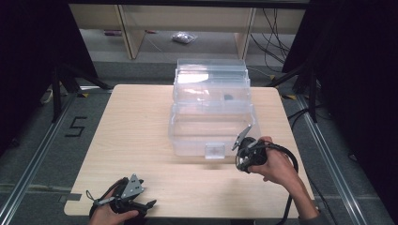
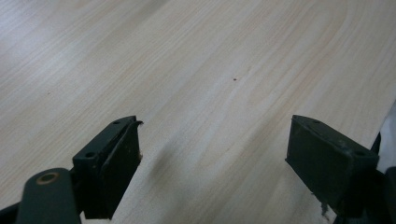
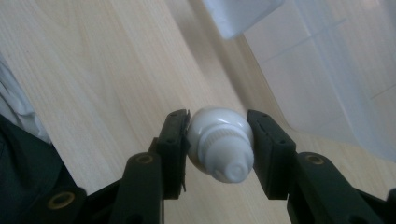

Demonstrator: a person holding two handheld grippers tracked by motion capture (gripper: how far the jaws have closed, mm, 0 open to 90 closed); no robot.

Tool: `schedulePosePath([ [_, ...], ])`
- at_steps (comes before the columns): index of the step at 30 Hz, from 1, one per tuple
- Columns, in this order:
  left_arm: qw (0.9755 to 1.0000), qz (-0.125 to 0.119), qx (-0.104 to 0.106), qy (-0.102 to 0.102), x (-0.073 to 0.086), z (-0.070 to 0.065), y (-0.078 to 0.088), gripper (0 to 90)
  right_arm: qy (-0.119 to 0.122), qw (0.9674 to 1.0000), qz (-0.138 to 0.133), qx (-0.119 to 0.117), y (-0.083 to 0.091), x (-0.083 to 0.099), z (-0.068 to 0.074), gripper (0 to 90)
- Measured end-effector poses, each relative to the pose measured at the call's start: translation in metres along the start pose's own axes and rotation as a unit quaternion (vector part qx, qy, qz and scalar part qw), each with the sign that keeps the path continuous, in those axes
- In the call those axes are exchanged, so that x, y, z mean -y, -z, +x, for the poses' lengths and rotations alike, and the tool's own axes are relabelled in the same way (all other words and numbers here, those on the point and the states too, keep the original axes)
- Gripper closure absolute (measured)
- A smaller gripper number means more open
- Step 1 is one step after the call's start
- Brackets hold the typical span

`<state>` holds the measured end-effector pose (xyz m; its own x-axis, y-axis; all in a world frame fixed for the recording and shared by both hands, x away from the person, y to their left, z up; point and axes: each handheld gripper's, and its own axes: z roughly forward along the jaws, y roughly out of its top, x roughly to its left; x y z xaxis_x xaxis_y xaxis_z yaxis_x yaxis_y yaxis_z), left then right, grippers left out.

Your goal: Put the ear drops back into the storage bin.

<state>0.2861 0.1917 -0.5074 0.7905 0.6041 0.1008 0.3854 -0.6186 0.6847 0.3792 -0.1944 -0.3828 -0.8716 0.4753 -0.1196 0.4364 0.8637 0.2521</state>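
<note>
A small white bottle (image 3: 219, 142) with a ribbed screw neck sits between the black jaws of my right gripper (image 3: 218, 140), which is shut on it above the wooden table (image 1: 141, 140). From above, that right gripper (image 1: 241, 157) hangs just off the front right corner of a clear plastic box (image 1: 211, 110), whose lid stands open at the back. My left gripper (image 1: 148, 205) rests low at the table's front left edge. Its jaws (image 2: 212, 161) stand wide apart with only bare wood between them.
The clear box has a small latch (image 1: 214, 151) on its front wall and a dark item (image 1: 228, 97) inside toward the back. Wooden shelving (image 1: 131, 28) and cables lie on the floor beyond the table. Black frames stand on both sides.
</note>
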Motion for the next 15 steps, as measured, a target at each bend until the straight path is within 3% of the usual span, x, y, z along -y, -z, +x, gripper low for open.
schedulePosePath([
  [15, 1.0, 0.0, 0.002, 0.001, 0.0, 0.0, 0.0, 17.0, -0.012, 0.9999, -0.007, -0.01, 0.029, -0.014, -0.027, 60.3],
])
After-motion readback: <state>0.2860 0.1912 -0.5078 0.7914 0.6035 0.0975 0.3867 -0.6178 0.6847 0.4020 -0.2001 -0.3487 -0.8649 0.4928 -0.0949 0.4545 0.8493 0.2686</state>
